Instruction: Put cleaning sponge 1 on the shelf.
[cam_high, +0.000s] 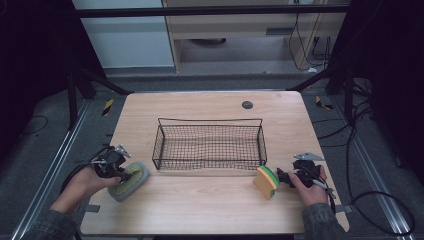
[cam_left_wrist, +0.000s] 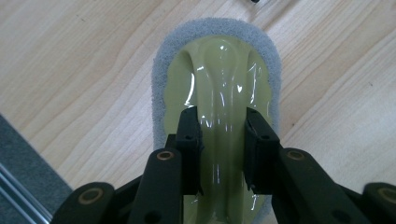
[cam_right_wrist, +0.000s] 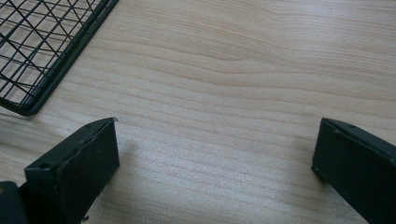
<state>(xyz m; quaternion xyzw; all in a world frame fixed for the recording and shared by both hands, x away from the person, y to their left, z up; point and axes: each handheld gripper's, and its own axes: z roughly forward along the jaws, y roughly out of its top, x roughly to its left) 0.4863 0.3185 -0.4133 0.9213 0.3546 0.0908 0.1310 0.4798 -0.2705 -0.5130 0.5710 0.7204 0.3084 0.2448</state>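
Note:
A grey scrubbing pad with a glossy yellow-green handle lies near the table's front left corner. My left gripper is shut on the raised ridge of that handle, one jaw pressed against each side. A yellow sponge with a green top layer stands on edge at the front right. Just to its right, my right gripper is open wide over bare wood, with nothing between its jaws in the right gripper view.
An empty black wire basket stands in the middle of the wooden table. A small dark round disc sits near the far edge. Cables trail off both sides.

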